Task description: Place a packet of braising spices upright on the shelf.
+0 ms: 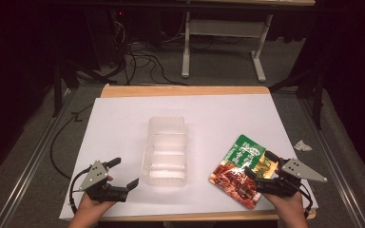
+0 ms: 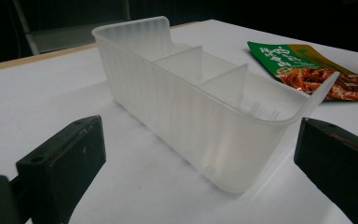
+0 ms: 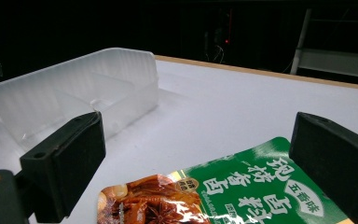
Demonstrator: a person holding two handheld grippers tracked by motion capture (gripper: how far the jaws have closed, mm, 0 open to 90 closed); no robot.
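Both hand-held grippers open, nothing held; pouch at the right jaws.

Glossy green-and-red flat foil food pouch (image 1: 239, 170) lies on the white counter (image 1: 123, 118), long axis angled away and leftward, its near edge directly between the spread jaws of the right hand-held gripper (image 1: 259, 169). Clear ribbed plastic three-compartment tray (image 1: 165, 150) stands mid-counter, empty, lengthwise away from the person. Left hand-held gripper (image 1: 124, 172) sits just beside the tray's near corner, jaws apart.
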